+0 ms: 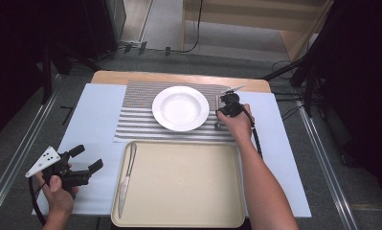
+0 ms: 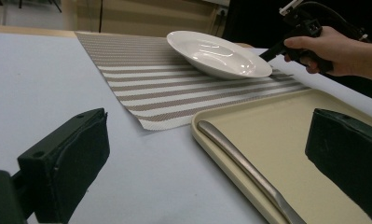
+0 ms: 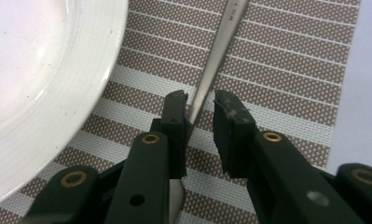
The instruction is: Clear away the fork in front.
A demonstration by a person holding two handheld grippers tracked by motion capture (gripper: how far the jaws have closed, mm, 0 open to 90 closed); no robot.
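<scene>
We had the right gripper nearly closed around the spoon handle beside the plate, pads not yet pressing. The left gripper hung wide open, holding nothing, the knife between its jaws. Next, we judged, came squeezing and lifting.

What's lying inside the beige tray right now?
A single table knife lies along the tray's left edge. Nothing else shows on it; its near edge is cut off by the picture.

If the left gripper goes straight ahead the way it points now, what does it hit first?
Probably the beige tray: its near rim and the knife on it lie between the open fingers. Depth is hard to judge; the plate sits farther off.
</scene>
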